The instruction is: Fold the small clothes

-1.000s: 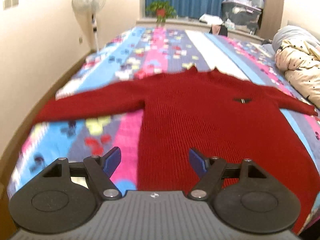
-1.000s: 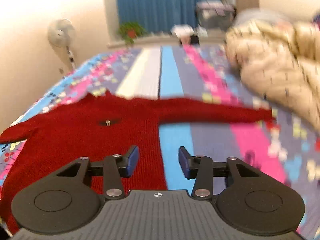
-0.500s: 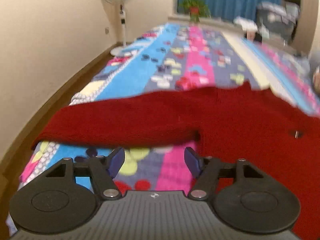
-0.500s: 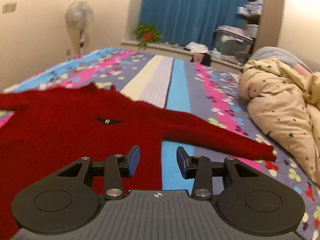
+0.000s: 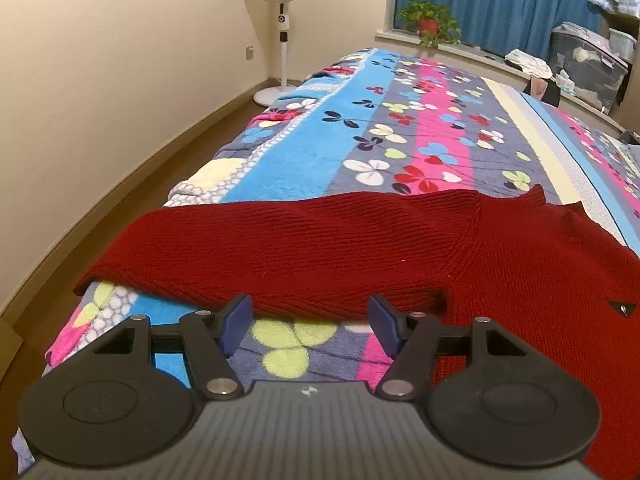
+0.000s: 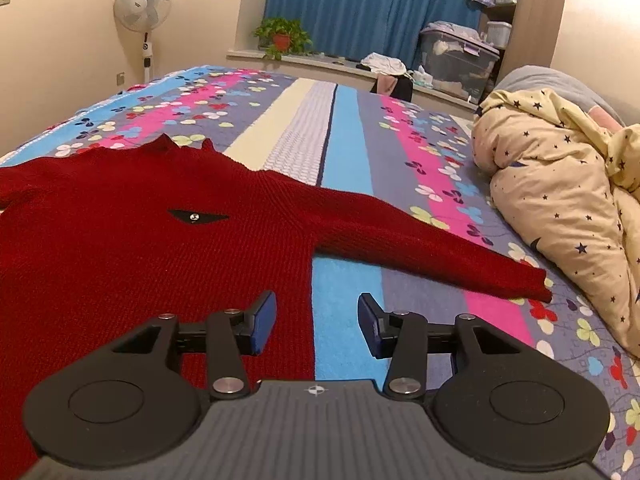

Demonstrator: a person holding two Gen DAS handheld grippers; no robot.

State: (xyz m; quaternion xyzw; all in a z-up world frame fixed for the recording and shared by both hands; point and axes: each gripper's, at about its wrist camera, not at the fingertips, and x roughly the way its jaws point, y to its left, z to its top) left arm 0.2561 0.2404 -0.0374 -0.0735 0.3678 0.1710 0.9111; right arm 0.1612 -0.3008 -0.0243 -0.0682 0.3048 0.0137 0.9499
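A dark red knit sweater [image 5: 400,248] lies flat on the bed with both sleeves spread out. In the left wrist view its left sleeve [image 5: 256,252] stretches to the bed's left edge. My left gripper [image 5: 310,322] is open and empty, just short of that sleeve's lower edge. In the right wrist view the sweater body [image 6: 132,232] lies left and the right sleeve [image 6: 432,248] runs out to the right. My right gripper [image 6: 316,322] is open and empty, over the sweater's right side edge, below the armpit.
The bed has a striped floral blanket [image 5: 400,136] [image 6: 352,152]. A cream star-print duvet [image 6: 560,184] is heaped at the right. A standing fan [image 5: 280,20] and the wall are left of the bed; the floor [image 5: 120,184] drops off there.
My left gripper has swung left and closer, from over the sweater body to just before the left sleeve. My right gripper has steadied near the sweater's right side, facing the right sleeve.
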